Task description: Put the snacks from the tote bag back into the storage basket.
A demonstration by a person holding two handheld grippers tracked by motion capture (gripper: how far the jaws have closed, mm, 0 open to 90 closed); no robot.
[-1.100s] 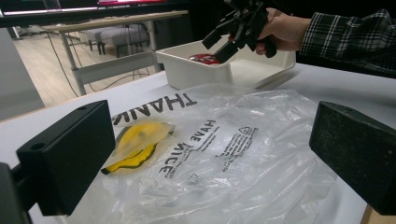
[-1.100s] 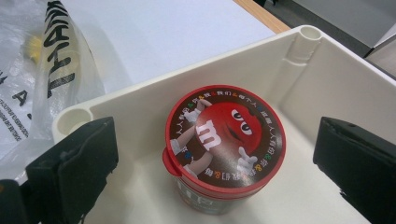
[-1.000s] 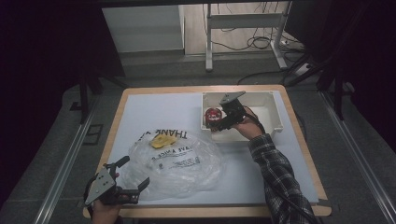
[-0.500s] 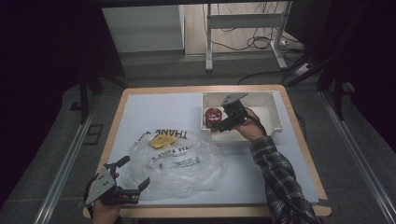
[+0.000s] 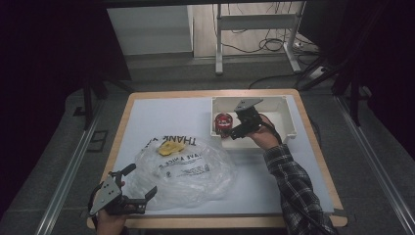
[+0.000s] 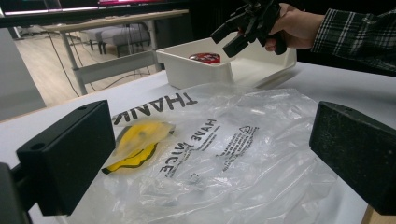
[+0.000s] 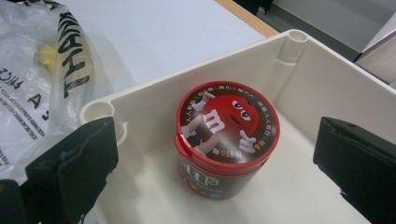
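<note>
A candy tub with a red lid (image 5: 223,121) (image 7: 226,140) stands upright in the left end of a white bin (image 5: 274,98) (image 7: 187,79). My right gripper (image 5: 234,131) (image 7: 215,168) hovers open just above and beside the tub, one jaw on each side and neither touching it. A clear plastic bag with black print (image 5: 186,169) (image 6: 224,154) lies crumpled on the white tabletop with a yellow item (image 5: 170,147) (image 6: 135,142) inside it. At the bag's near-left edge my left gripper (image 5: 143,180) (image 6: 212,158) is open and holds nothing.
The bin sits at the table's far right. Bare white tabletop (image 5: 161,115) lies left of the bin and behind the bag. The table's wooden edge (image 5: 215,223) runs close in front of the bag. A plaid sleeve (image 5: 293,186) crosses the right side.
The right gripper has shifted very slightly lower over the bin. The left gripper and the bag have stayed put.
</note>
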